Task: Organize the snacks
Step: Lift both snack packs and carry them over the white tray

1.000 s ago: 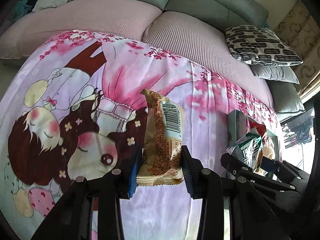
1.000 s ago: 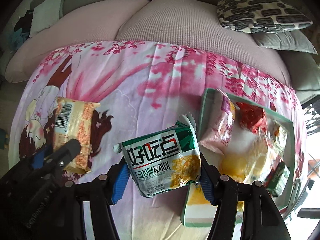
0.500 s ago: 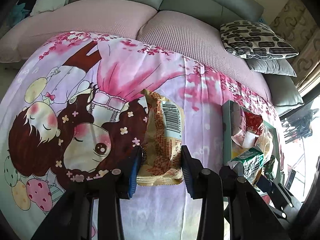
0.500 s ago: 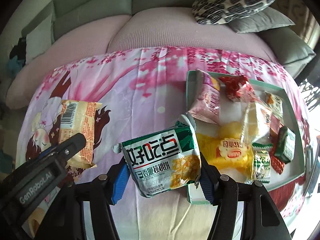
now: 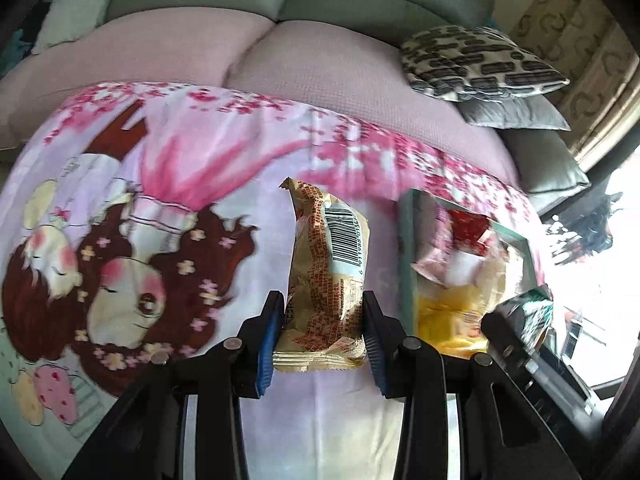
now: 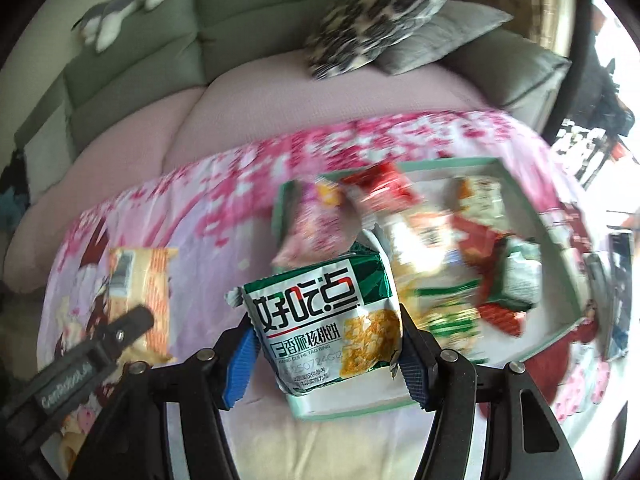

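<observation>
The left claw (image 5: 323, 330) is clamped on a tan snack packet (image 5: 328, 276); the right claw (image 6: 326, 350) is clamped on a green snack packet (image 6: 324, 320). A teal tray (image 6: 554, 334) of snacks lies just beyond the right claw. Risk: releasing early could drop a slippery packet onto the printed cloth (image 5: 200, 168), short of the tray.

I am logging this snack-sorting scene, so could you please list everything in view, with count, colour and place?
Beige packet: one, beige with barcode, held in the left gripper.
Green packet: one, green and white, held in the right gripper.
Tray: one, pale green, on the cloth, holding several blurred snack packets.
Cloth: one, pink cartoon print, under the tray.
Sofa: one, grey-green with pink seat cover, behind.
Cushions: two, one patterned, one grey, right end of sofa.
Plush toy: one, grey and white, on the sofa back.
Left gripper: one, black with blue pads.
Right gripper: one, black with blue pads.
</observation>
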{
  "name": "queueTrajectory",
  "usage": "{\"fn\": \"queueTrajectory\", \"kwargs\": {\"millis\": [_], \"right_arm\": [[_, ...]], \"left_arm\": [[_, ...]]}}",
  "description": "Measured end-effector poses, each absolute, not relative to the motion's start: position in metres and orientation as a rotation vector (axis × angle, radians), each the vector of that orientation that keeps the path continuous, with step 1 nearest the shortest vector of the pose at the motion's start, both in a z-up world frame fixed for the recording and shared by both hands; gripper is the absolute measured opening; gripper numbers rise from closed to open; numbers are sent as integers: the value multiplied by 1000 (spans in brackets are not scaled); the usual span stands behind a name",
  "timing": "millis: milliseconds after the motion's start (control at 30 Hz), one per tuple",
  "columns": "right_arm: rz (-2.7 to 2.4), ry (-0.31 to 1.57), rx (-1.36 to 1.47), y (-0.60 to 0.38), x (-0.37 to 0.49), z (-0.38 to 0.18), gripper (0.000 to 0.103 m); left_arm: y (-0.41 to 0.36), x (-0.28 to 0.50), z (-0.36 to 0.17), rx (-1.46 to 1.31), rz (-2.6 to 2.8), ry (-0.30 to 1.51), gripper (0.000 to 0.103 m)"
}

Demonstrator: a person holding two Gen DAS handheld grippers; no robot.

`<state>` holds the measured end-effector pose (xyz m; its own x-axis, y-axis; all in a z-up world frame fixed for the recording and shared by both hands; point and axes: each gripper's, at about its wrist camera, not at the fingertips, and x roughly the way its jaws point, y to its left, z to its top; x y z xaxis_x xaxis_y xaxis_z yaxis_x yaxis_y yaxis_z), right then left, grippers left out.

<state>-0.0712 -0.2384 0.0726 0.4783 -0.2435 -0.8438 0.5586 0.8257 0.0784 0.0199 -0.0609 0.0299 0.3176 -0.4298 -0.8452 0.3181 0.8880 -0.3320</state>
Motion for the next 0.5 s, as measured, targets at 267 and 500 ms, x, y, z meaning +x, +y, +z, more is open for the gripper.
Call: {"fn": "queueTrajectory", "kwargs": {"millis": [267,500], "right_arm": [[-624,920,476,-299,-94,70,65],[-669,925,537,-334,-104,58,65]], "left_arm": [[-101,17,34,-57,-571,1150,40],[-146,25,38,8,-630,1130,40]]}}
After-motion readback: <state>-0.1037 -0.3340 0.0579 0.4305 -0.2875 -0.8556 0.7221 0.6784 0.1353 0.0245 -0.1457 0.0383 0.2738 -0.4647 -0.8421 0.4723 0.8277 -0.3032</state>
